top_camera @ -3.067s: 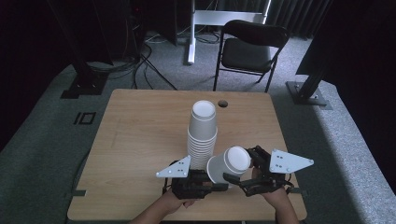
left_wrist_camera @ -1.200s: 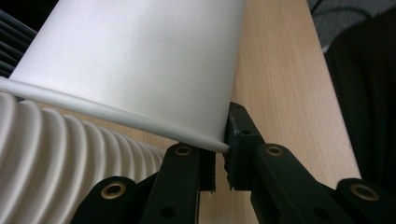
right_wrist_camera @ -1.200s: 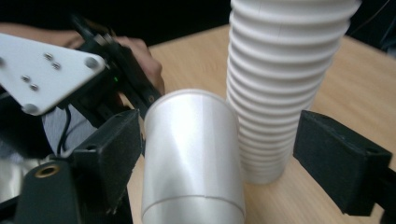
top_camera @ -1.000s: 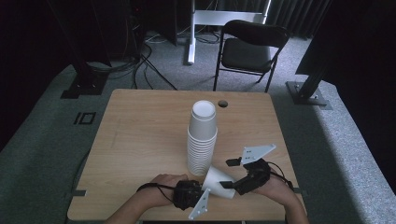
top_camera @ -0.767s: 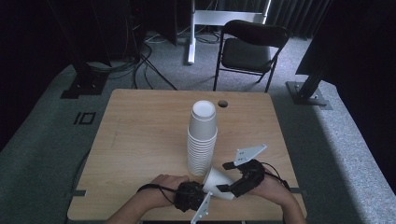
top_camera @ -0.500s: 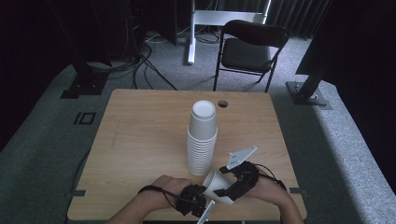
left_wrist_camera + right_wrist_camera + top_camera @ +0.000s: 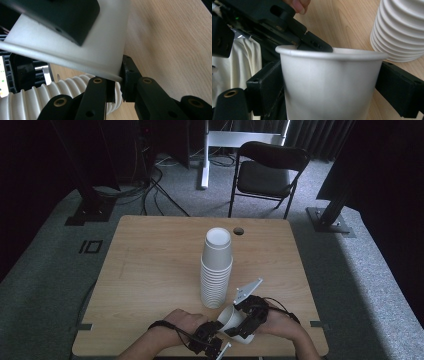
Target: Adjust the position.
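White paper cup [image 7: 239,325] | right gripper [image 7: 246,320] jaws clamp sides | left gripper [image 7: 216,336] jaws pinch rim

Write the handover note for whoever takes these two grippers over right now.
Left gripper: shut, pinching the rim of the loose paper cup.
Right gripper: jaws around that cup's body, gripping it.
The cup is tilted at the table's near edge, beside the cup stack.
Done: one cup is off the stack.
Left: probably release one grip and set the cup down.
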`<state>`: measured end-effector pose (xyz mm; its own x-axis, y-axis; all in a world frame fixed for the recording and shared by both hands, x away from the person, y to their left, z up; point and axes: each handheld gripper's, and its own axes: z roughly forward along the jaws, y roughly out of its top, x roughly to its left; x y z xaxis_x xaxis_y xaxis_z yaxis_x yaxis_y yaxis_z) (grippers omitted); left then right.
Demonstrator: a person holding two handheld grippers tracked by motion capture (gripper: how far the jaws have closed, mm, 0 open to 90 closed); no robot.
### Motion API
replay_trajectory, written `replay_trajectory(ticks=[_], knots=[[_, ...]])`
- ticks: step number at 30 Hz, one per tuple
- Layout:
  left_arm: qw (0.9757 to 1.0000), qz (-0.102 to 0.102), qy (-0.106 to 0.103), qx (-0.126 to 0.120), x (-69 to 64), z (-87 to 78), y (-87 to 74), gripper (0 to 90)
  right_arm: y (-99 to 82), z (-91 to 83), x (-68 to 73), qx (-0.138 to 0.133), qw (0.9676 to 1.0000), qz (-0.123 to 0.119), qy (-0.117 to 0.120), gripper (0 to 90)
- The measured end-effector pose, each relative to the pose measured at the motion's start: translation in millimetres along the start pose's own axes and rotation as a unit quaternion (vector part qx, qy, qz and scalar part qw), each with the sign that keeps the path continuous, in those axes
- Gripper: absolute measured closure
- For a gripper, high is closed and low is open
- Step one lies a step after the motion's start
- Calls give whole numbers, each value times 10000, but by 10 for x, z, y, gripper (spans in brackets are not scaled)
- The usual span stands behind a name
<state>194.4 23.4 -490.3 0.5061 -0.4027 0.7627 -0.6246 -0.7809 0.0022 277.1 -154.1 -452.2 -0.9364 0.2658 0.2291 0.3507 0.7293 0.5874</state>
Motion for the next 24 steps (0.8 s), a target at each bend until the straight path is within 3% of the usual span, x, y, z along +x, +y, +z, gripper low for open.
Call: replay_trajectory(ticks=[3, 7, 8, 13, 14, 19, 20, 21, 22, 23, 24], knots=[[10000, 34, -8, 12, -5, 5, 6, 835, -4, 33, 7, 14, 10000, 0, 19, 108], [9997, -194, -77, -91, 18, 11, -36, 827, -9, 19, 16, -58, 10000, -28, -39, 154], [9983, -506, -133, -260, 46, 3, -74, 826, -9, 8, 10, -128, 9999, -43, -17, 159], [9969, -707, -159, -289, 113, -6, -125, 796, -13, -63, -9, -329, 9995, -8, -39, 190], [9945, -935, -269, -390, 134, -5, -142, 752, -14, -73, -6, -343, 9994, -44, -82, 191], [9919, -1112, -378, -488, 169, -10, -188, 567, -46, -124, -22, -493, 9987, -41, -136, 198], [9892, -1314, -416, -489, 181, -13, -220, 515, -57, -142, -29, -503, 9987, -20, -91, 198], [9892, -1314, -416, -489, 181, -13, -220, 499, -57, -142, -29, -503, 9987, -20, -91, 198], [9869, -1496, -381, -478, 191, -23, -252, 468, -81, -179, -41, -586, 9981, 15, -181, 198], [9864, -1528, -358, -480, 198, -39, -271, 434, -98, -200, -48, -599, 9981, 13, -153, 198], [9838, -1679, -345, -524, 201, -54, -289, 422, -115, -222, -51, -639, 9977, 11, -228, 198]])
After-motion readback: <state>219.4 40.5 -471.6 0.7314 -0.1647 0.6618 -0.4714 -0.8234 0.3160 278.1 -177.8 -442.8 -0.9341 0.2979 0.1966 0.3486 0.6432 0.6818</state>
